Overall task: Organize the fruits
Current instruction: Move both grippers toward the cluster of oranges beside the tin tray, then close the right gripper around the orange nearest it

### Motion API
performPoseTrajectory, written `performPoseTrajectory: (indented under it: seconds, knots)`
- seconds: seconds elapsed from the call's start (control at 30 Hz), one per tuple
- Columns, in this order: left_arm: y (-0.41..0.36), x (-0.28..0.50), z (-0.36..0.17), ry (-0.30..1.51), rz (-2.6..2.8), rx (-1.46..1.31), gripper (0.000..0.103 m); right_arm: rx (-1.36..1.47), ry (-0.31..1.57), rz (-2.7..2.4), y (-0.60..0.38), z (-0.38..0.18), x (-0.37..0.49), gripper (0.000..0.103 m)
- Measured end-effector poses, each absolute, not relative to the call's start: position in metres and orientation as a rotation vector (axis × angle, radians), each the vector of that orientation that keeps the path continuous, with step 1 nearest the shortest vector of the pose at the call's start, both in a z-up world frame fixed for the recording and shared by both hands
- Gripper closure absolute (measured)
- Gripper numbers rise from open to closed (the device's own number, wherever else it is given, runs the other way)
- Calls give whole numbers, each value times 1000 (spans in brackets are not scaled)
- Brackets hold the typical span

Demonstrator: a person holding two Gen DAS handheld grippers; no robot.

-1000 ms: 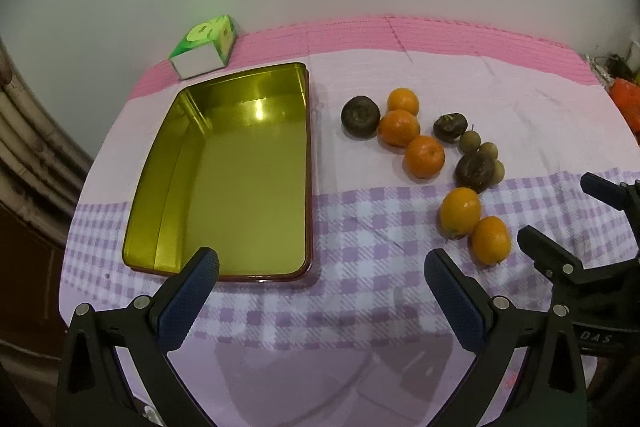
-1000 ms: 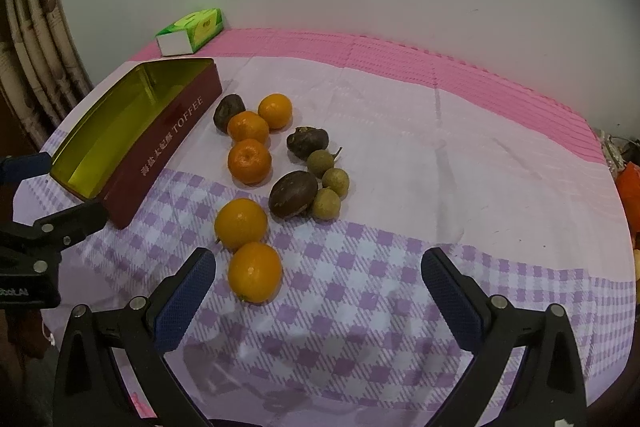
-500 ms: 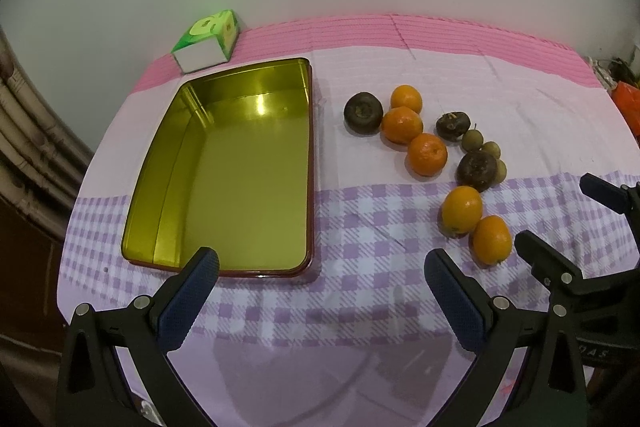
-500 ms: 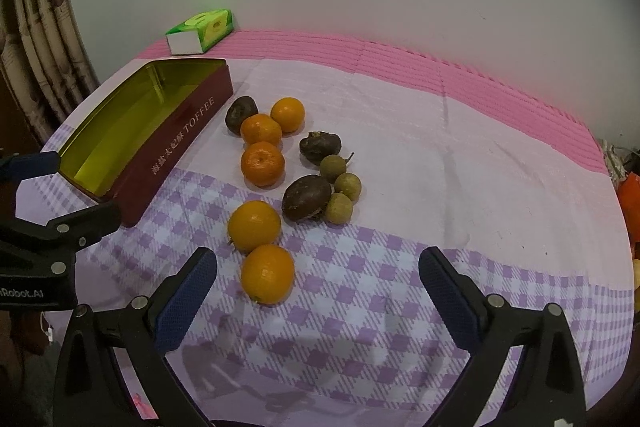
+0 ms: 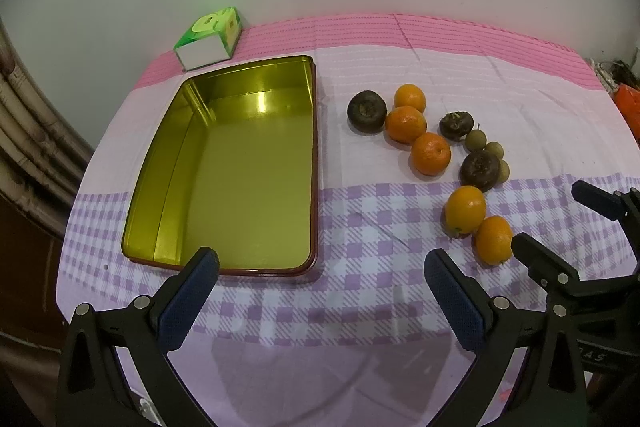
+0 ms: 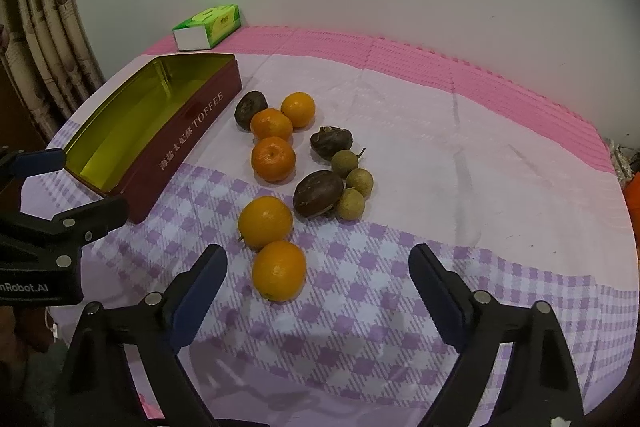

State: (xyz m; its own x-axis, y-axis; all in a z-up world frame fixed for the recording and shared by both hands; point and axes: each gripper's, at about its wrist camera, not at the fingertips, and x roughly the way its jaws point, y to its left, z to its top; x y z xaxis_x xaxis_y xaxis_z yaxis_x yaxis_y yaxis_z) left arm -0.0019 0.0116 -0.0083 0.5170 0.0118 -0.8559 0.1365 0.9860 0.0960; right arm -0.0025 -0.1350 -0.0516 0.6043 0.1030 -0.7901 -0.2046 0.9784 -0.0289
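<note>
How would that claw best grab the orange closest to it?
Take the nearest orange across its round middle, coming down from above, one finger to its left and one to its right. A second orange touches its far side, so squeezing front to back would likely bump that. The right gripper has just been closing, nothing between its jaws yet.

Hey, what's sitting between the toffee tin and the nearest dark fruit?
Nothing: only bare cloth lies between the tin and that dark fruit. The left wrist view shows it best.

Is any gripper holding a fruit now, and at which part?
Nothing is held. The left gripper and right gripper are both open; the right's jaws have just been closing, nothing between them.
</note>
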Motion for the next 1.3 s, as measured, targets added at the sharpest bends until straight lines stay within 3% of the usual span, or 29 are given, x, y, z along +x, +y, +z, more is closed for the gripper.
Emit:
performPoseTrajectory:
  seconds: [1.3]
  knots:
    - [22, 6, -14, 1036, -62, 142, 1, -83, 1060, 271, -118, -93, 18, 56]
